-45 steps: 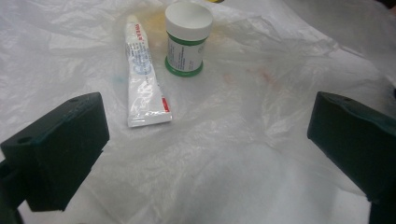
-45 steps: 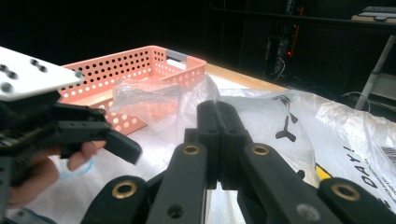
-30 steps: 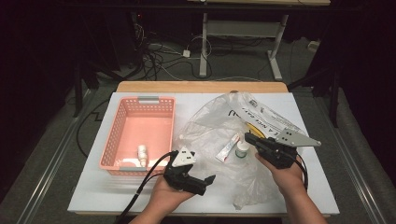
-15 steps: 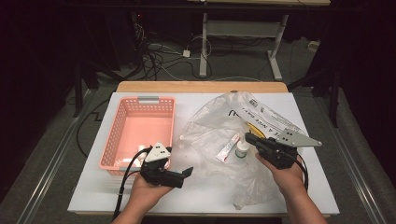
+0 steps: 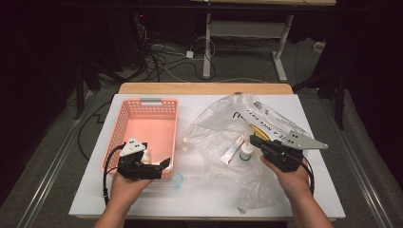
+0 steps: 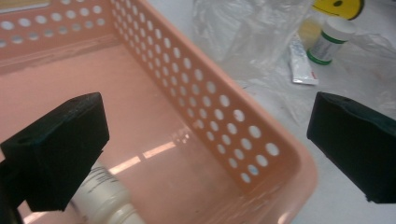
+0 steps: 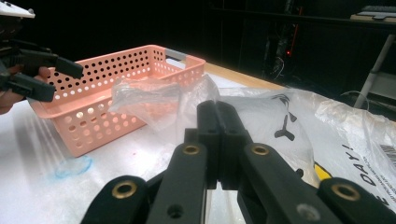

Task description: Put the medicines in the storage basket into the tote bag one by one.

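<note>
The left tool point(image 5: 159, 167) is hanging wide open over the basket's point(image 5: 122, 124) near corner; the right tool point(image 5: 255, 141) is gripping the plastic bag point(image 5: 214, 126), fully closed.

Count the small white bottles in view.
2: one white bottle lying in the pink perforated plastic basket, one green-banded white bottle standing on the clear plastic bag. The bag may hide more.

We see a salmon-pink basket point(image 5: 124, 124) patterned with rows of round holes, with a grey handle on its far end. A white bottle point(image 6: 109, 196) lies in it. To the right, a clear plastic bag point(image 5: 223, 124) carries black lettering and a yellow smiley. A white-capped bottle point(image 5: 246, 152) has a green band; the tube point(image 5: 231, 149) is white. Both grippers point(image 5: 164, 165) point(image 5: 253, 139) are black on the white table point(image 5: 328, 199).
</note>
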`<act>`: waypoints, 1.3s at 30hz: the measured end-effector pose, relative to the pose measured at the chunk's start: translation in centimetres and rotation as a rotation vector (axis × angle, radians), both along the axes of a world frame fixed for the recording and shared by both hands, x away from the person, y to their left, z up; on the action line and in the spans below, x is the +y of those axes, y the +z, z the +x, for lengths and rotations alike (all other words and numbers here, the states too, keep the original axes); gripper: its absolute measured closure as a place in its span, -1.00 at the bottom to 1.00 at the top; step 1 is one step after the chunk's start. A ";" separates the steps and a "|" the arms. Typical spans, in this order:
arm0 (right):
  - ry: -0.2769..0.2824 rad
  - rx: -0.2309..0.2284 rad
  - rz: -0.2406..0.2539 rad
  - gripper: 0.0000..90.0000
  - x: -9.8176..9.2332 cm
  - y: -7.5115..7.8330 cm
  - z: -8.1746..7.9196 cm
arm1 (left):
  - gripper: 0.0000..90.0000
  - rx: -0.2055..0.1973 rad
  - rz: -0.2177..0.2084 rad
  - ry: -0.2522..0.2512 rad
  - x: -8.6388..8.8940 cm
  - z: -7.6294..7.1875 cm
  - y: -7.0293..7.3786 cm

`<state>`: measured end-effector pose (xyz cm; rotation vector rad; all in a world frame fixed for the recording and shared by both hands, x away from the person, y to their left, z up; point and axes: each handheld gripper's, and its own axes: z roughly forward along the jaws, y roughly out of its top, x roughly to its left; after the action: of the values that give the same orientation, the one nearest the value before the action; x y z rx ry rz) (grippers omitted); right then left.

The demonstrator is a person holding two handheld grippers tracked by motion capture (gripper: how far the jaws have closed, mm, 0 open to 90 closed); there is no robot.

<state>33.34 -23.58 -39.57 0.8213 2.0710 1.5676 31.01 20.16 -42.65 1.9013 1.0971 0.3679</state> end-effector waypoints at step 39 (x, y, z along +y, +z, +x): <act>-0.003 -0.005 0.010 1.00 -0.3 0.1 0.0 | -0.93 0.263 0.147 0.116 3.3 6.3 1.3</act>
<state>33.35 -23.93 -39.42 0.8230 2.0595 1.5788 37.35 23.45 -41.33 2.0628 1.3909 0.2730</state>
